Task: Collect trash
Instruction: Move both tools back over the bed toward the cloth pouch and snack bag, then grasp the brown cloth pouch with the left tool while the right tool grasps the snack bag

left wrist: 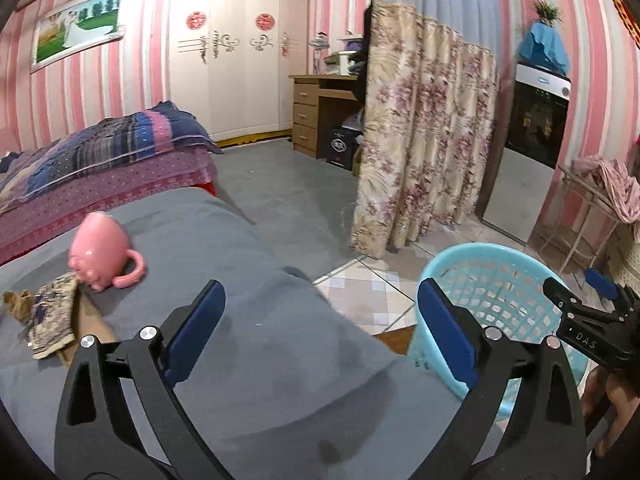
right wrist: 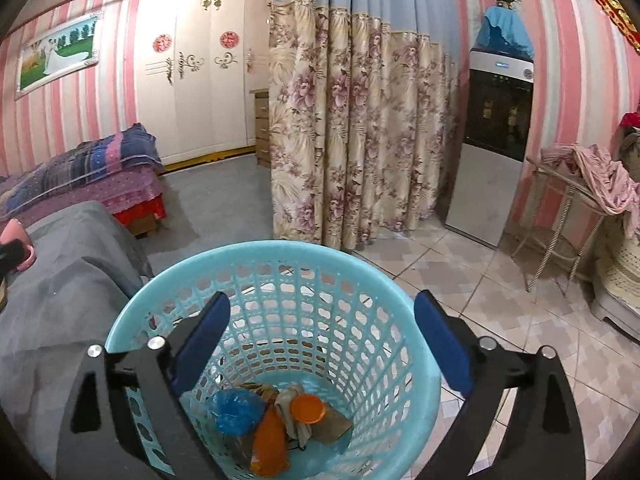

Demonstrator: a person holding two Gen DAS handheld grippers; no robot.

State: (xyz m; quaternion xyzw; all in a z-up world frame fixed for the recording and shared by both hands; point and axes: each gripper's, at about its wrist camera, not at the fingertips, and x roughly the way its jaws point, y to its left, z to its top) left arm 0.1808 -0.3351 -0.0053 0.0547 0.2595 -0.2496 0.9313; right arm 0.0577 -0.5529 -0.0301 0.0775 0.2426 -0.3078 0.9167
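Glossy perforated plastic basket (right wrist: 280, 280)

One light-blue basket (right wrist: 276, 276) stood on the floor. Inside it lay one orange bottle (right wrist: 269, 446), one orange lid (right wrist: 307, 408), one crumpled blue bag (right wrist: 236, 410) and some brownish scraps, too tangled to count. On the grey-covered bench (left wrist: 248, 248) sat one pink mug (left wrist: 100, 258) and two patterned wrappers (left wrist: 52, 320).

Your way down into the blue basket (right wrist: 276, 276) is open above its rim. On the grey cloth (left wrist: 248, 264), only the pink mug (left wrist: 102, 258) and wrappers (left wrist: 52, 320) stand at the left.
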